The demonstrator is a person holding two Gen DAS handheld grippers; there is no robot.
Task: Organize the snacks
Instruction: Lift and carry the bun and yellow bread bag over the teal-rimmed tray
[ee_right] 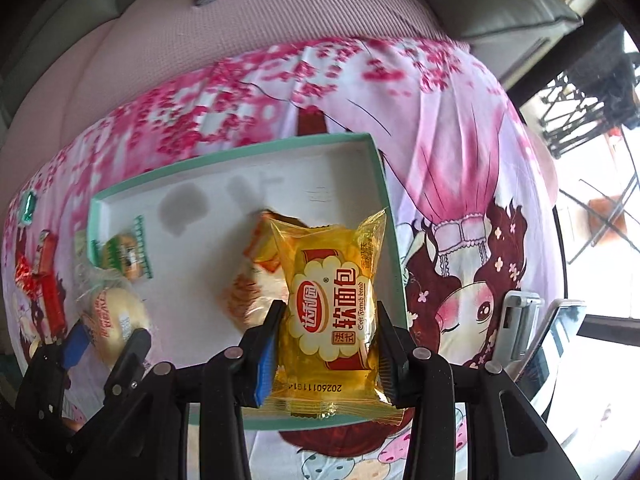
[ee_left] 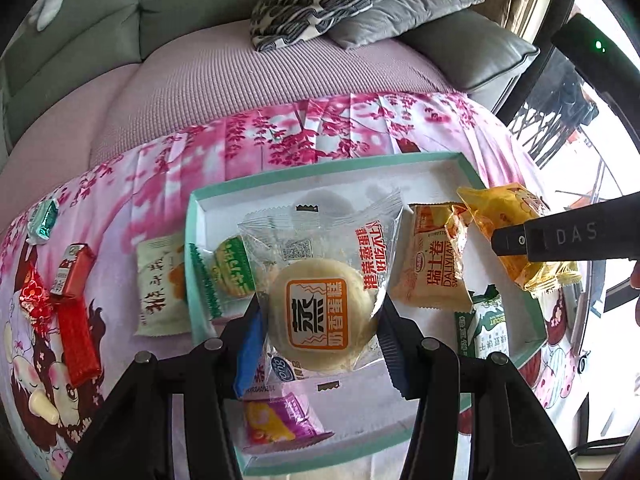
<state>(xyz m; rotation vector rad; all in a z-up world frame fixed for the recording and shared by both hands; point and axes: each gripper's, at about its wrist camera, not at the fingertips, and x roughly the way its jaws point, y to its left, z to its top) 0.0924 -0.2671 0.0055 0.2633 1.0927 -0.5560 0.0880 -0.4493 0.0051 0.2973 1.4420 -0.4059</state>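
Note:
My left gripper [ee_left: 320, 320] is shut on a clear-wrapped steamed cake [ee_left: 320, 304] with an orange label, held above the white tray [ee_left: 320, 167] with a teal rim. My right gripper [ee_right: 328, 314] is shut on a yellow soft-bread pack [ee_right: 332, 308], over the tray's [ee_right: 240, 152] right side. In the left wrist view the right gripper [ee_left: 516, 240] and its yellow pack [ee_left: 500, 212] show at the right. The right wrist view has the left gripper [ee_right: 104, 340] with the cake [ee_right: 116, 316] at the lower left. A green-wrapped cake [ee_left: 230, 266], an orange Swiss-roll pack [ee_left: 432, 260] and a purple pack [ee_left: 280, 424] lie in the tray.
On the pink blossom cloth left of the tray lie a cream pack [ee_left: 160, 284], red bars [ee_left: 76, 336], and a green candy [ee_left: 42, 220]. A green-white biscuit pack [ee_left: 486, 328] sits at the tray's right edge. A phone [ee_right: 560, 340] lies at the right. Sofa cushions [ee_left: 360, 4] are behind.

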